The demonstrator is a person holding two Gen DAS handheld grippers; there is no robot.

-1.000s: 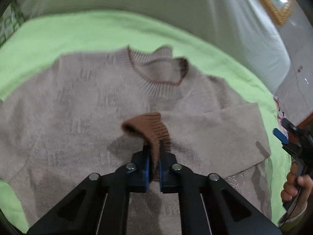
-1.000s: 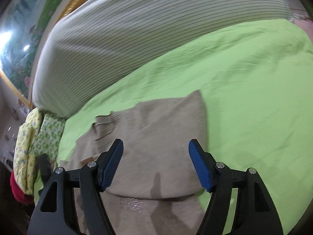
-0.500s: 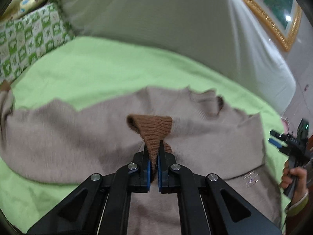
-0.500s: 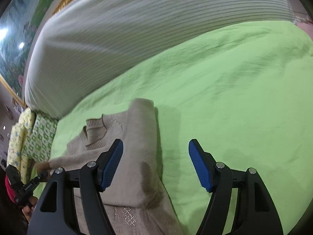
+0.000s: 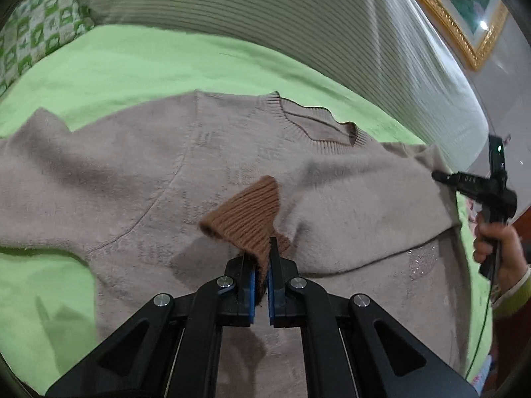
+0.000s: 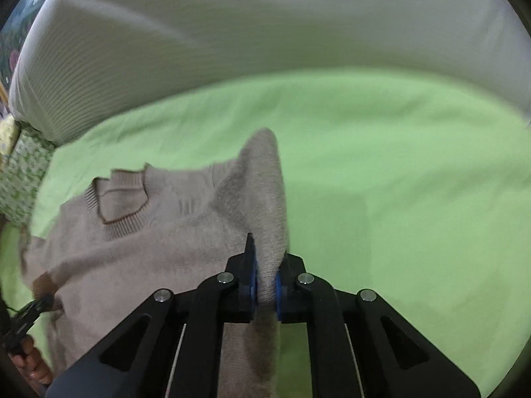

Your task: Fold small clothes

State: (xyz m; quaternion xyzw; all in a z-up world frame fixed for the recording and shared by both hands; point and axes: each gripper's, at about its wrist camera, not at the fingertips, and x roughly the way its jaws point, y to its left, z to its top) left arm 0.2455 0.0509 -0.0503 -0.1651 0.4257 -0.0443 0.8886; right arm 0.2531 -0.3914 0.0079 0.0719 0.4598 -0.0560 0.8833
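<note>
A beige knit sweater (image 5: pixel 139 182) lies face up on a green bed sheet (image 5: pixel 132 66), its right sleeve folded across the chest. My left gripper (image 5: pixel 261 265) is shut on the sleeve's brown ribbed cuff (image 5: pixel 245 219), held just above the chest. My right gripper (image 6: pixel 265 272) is shut on the sweater's folded shoulder edge (image 6: pixel 262 182), pinching a ridge of fabric; the sweater (image 6: pixel 132 242) spreads to its left. The right gripper also shows in the left wrist view (image 5: pixel 441 176) at the sweater's right edge. The left gripper also shows in the right wrist view (image 6: pixel 46 300), at the lower left.
A large striped grey-white pillow (image 5: pixel 298 33) lies along the far side of the bed. A green patterned pillow (image 5: pixel 36 43) sits at the far left. A gold picture frame (image 5: pixel 458 30) hangs on the wall. Bare green sheet (image 6: pixel 415 199) extends to the right of the sweater.
My right gripper has moved in and shut on the sweater's folded shoulder edge; it was open before. My left gripper stayed shut on the cuff, and its view has shifted over the sweater.
</note>
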